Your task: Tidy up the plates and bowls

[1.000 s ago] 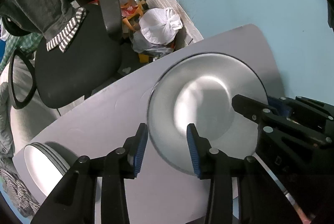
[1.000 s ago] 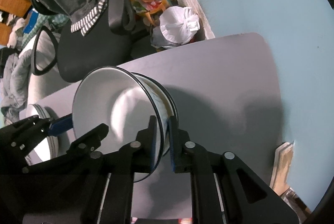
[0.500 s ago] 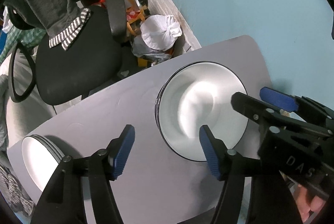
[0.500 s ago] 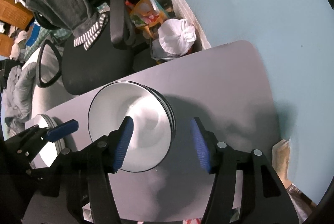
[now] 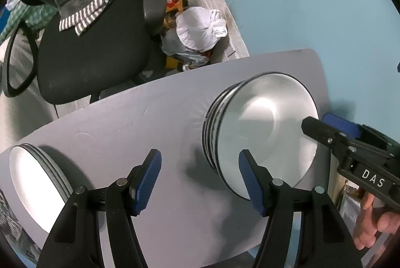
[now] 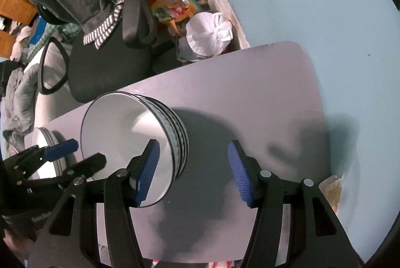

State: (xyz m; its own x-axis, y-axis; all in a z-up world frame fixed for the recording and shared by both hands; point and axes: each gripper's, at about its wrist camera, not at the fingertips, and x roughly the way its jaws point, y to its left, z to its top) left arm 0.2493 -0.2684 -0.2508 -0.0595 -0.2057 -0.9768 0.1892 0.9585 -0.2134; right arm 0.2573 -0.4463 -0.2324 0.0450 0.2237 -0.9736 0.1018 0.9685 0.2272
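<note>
A stack of white bowls (image 5: 265, 128) with black rims stands on the grey table (image 5: 150, 123), toward its right end. My left gripper (image 5: 198, 163) hangs open above the table just left of that stack, with nothing between its blue pads. A stack of white plates (image 5: 37, 188) sits at the table's left end. In the right wrist view the bowls (image 6: 125, 138) lie left of my right gripper (image 6: 193, 150), which is open over bare table; its left finger overlaps the stack's rim. The plates (image 6: 47, 143) show behind the left gripper (image 6: 80, 153).
A black office chair (image 5: 95, 50) draped with grey clothing stands behind the table. A tied white plastic bag (image 5: 200, 30) and coloured clutter lie on the floor by the blue wall (image 5: 300, 5). A person's hand (image 5: 370, 225) holds the right gripper's handle.
Both grippers opened and let go of the top bowl, which now rests on the stack. Both pulled back from it, and the left gripper shifted left, away from the bowls.
</note>
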